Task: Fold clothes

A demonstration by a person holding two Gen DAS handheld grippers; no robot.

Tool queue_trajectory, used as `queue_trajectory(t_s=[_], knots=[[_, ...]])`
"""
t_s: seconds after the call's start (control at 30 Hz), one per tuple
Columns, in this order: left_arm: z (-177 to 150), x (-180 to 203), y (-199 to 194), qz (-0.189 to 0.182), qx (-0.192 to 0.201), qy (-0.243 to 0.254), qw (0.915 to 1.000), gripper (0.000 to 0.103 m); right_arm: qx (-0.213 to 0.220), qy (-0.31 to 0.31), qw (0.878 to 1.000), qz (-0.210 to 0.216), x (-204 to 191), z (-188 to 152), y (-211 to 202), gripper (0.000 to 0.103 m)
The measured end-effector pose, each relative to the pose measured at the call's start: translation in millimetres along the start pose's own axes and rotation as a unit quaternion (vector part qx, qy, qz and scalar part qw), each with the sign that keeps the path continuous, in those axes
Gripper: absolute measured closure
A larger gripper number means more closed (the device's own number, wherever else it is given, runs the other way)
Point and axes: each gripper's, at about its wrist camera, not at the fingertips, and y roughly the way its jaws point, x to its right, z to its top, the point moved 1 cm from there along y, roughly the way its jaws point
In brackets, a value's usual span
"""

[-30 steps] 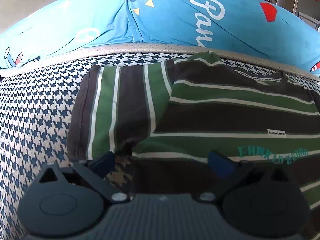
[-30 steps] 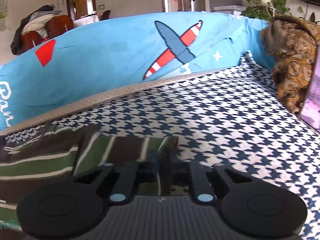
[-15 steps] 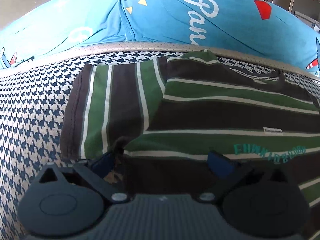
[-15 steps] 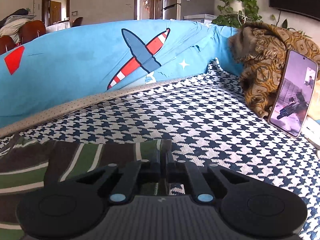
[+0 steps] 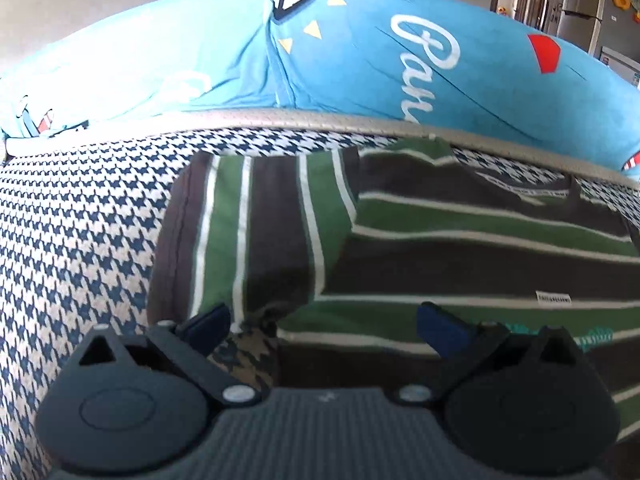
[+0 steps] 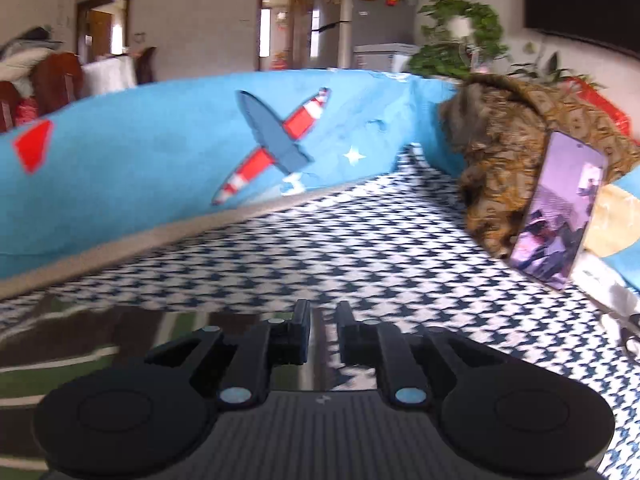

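The left gripper [image 5: 324,322] stands wide open over the striped shirt [image 5: 460,256], which lies flat on the houndstooth cover [image 5: 80,248]; a small white label [image 5: 554,297] at 3 o'clock is unreadable. The right gripper [image 6: 323,330] has its jaws opening, a narrow gap with nothing between them, and bare cover spreads toward 1 o'clock. At 12, the blue cushion [image 5: 360,60] reads "Par…". A phone [image 6: 560,212] leans at 2 o'clock.

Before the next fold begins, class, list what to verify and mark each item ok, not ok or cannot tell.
1. Striped shirt lies on the houndstooth cover: ok.
2. Left sleeve spread flat: ok.
3. Left gripper open, over the shirt: ok.
4. Right gripper opening, no cloth between its fingers: ok.
5. Phone clear of the shirt: ok.
6. Shirt's lower hem flat: cannot tell.
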Motion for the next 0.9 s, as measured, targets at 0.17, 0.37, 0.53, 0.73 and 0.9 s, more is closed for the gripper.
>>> queue_trajectory(t_s=[0.17,0.37,0.53,0.73,0.9], knots=[[-2.3,1.0,-1.0,0.003,0.005,0.021,0.9998,0.000,-0.041,0.015,0.993,0.110,-8.4,-9.4,-23.7,0.086],[-5.4,6.7,-7.3,-0.005,0.024,0.041,0.9989,0.000,-0.078,0.012,0.974,0.212,-30.6,-28.5,-46.2,0.082],[-6.5,10.9,-8.4,-0.028,0.017,0.044,0.9985,0.000,-0.102,-0.014,0.957,0.271,-60.4,-42.9,-59.7,0.081],[-14.7,6.6,-3.4,-0.032,-0.003,0.043,0.9985,0.000,-0.131,-0.078,0.940,0.305,-95.6,-59.9,-62.1,0.081],[-17.8,2.2,5.0,-0.023,-0.021,0.036,0.9988,0.000,-0.152,-0.106,0.947,0.261,-103.3,-68.9,-53.0,0.082]])
